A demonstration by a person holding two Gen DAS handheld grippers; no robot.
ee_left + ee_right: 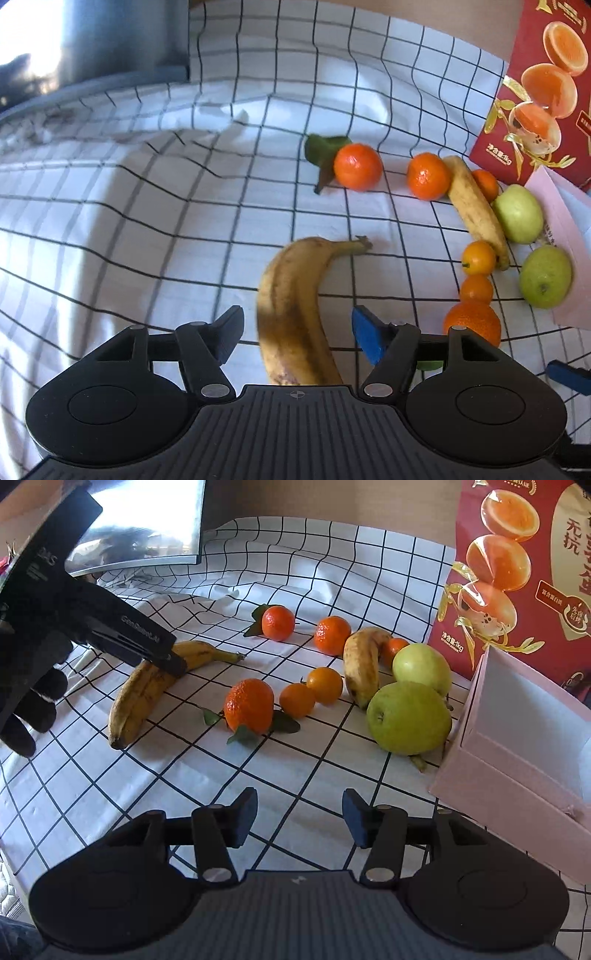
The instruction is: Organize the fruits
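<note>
Your left hand-held gripper (297, 334) is straddling the banana (295, 306), jaws wide, not gripping; right one (299, 818) is hanging half-open, empty. Next, squeeze gently, carrying toward two o'clock.

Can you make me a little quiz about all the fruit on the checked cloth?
1. How many bananas lie on the checked cloth?
2. True or false: the left gripper is squeezing the near banana.
3. What sits nearest the pink box? A) a leafy tangerine B) a green apple C) a banana

Key
1. Two: the near banana and another banana lying among the small oranges.
2. False. Its jaws are open on either side of the banana, with gaps showing.
3. B. The green apple lies right beside the box; the leafy tangerine is further left.
</note>
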